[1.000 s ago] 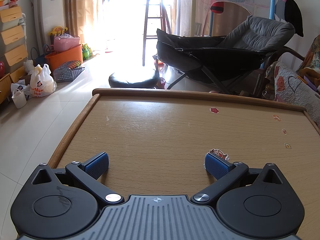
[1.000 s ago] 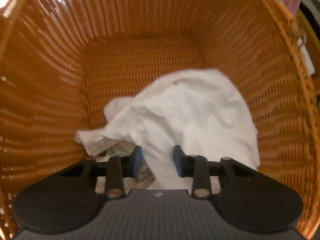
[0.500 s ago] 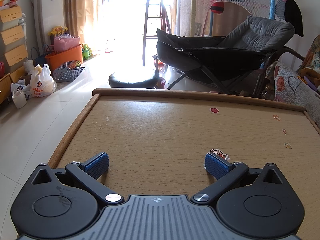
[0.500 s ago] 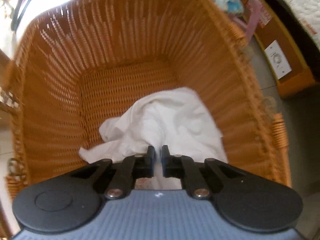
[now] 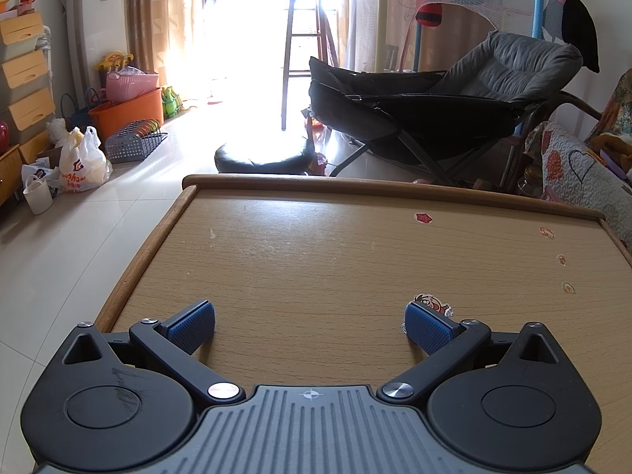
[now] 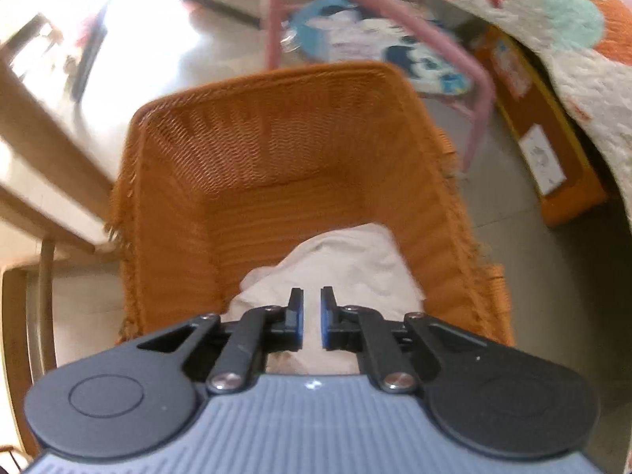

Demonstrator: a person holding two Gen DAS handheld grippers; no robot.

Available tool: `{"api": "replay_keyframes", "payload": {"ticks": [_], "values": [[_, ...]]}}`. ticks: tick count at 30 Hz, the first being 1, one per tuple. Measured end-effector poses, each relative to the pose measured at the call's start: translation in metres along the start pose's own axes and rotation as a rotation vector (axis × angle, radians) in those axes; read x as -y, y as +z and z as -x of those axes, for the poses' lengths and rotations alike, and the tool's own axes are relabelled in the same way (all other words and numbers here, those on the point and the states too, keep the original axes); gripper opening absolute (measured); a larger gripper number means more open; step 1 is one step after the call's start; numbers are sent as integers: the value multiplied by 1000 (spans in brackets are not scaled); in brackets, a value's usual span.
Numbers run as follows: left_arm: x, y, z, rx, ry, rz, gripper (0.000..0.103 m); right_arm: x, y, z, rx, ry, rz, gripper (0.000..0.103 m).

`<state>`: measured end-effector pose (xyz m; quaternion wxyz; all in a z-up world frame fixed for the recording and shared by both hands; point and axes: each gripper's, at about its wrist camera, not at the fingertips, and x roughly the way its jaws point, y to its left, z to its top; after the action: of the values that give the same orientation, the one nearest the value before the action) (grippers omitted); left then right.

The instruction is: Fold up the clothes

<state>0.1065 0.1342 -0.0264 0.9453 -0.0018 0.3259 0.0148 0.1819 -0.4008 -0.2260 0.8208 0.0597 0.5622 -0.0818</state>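
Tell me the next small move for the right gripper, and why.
Probably keep lifting: the right gripper is shut on the white cloth, which hangs partly inside the orange basket. Once clear, carry it to the bare table, where the left gripper waits open.

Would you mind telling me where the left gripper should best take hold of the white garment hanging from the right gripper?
Probably the loose fold of the white garment bulging just beyond the right gripper, approached from the side: it hangs clear of the wicker basket walls.
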Motion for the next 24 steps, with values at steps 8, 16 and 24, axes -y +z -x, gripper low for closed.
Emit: {"api": "replay_keyframes", "payload": {"ticks": [8, 16, 24], "values": [[0, 0, 0, 0, 0, 0, 103, -22, -10, -63, -70, 50, 43, 12], [0, 0, 0, 0, 0, 0, 103, -44, -18, -118, -105, 18, 150, 15], [0, 0, 0, 0, 0, 0, 103, -38, -21, -139, -103, -73, 155, 8]]}}
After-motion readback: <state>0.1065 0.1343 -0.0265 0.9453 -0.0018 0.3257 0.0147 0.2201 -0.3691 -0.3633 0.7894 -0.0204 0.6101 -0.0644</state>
